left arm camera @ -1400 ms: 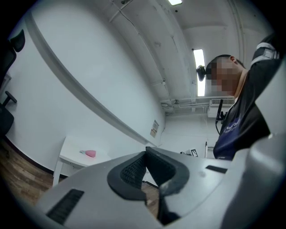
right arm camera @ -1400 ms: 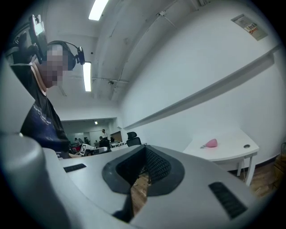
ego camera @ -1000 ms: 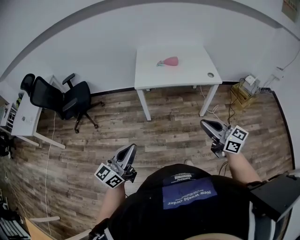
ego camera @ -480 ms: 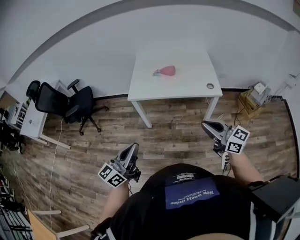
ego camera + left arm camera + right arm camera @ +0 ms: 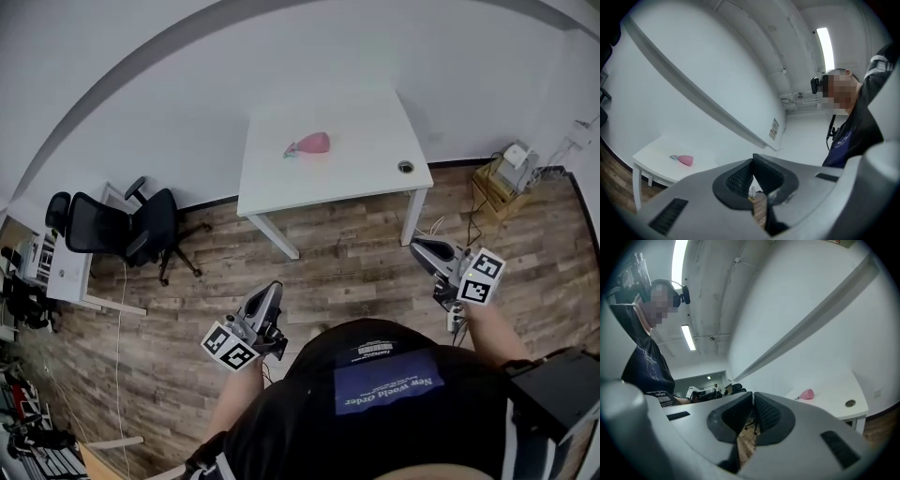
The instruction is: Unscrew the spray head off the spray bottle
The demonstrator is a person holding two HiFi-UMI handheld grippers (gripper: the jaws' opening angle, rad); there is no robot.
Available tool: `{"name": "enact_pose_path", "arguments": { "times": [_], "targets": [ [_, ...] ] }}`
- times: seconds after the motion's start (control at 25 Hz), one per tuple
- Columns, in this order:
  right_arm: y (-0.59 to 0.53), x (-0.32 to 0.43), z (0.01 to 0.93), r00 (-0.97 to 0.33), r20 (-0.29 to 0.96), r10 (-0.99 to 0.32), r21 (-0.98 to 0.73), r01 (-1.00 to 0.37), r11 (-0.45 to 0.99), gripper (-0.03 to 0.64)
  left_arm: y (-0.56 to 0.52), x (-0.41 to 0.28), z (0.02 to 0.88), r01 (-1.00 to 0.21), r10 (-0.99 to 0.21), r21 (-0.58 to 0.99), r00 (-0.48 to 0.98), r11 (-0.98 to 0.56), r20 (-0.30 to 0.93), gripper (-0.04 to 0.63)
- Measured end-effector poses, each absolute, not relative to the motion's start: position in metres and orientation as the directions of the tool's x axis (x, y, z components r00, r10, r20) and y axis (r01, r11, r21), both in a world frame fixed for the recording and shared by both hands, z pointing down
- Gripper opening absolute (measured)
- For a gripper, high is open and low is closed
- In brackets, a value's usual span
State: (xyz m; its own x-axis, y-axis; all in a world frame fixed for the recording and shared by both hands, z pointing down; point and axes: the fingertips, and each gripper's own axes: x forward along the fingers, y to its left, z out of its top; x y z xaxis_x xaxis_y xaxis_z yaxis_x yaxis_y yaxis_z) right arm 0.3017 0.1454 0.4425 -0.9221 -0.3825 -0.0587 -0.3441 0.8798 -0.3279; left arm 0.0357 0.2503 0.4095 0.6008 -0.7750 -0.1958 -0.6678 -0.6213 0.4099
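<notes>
Wood-plank floor, white wall behind. Left claw (image 5: 271,289) clenched, empty, well short of target. Pink spray bottle (image 5: 310,143) lying on side on white table (image 5: 375,183), untouched. Right claw (image 5: 421,247) clenched, empty.

Close in, release both claws; pin bottle body with one, grip head collar squarely with other.

Versus one second earlier: table nearer, shifted left in head view; claws clenched as before.

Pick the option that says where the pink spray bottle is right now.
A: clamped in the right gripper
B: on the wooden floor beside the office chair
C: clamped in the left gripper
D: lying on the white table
D: the pink spray bottle lies on the white table, while the left gripper and the right gripper are both shut on nothing, over the floor short of the table.
</notes>
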Motion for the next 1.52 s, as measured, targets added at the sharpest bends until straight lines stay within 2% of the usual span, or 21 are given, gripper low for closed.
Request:
{"name": "enact_pose_path", "arguments": {
  "times": [0.44,0.64,1.12,1.32,1.52],
  "targets": [
    [0.095,0.274,0.431,-0.863,-0.009,-0.505,-0.27,-0.484,0.832,-0.005,0.163,0.002,0.418,-0.544,-0.666,0.414,0.702,-0.73,-0.252,0.005],
    [0.071,0.222,0.417,-0.842,-0.013,-0.54,-0.25,-0.52,0.817,-0.003,0.125,-0.047,0.407,-0.51,-0.618,0.377,0.74,-0.773,-0.266,0.005],
    [0.021,0.072,0.403,-0.887,-0.022,-0.461,-0.236,-0.444,0.864,-0.003,0.076,-0.175,0.42,-0.504,-0.622,0.395,0.735,-0.768,-0.27,0.005],
    [0.006,0.046,0.409,-0.908,-0.005,-0.418,-0.242,-0.405,0.882,-0.003,0.069,-0.195,0.429,-0.521,-0.647,0.414,0.714,-0.746,-0.267,0.005],
    [-0.022,0.042,0.407,-0.935,-0.056,-0.351,-0.264,-0.325,0.908,-0.003,0.049,-0.191,0.429,-0.548,-0.675,0.424,0.692,-0.721,-0.256,0.005]
  ]
}}
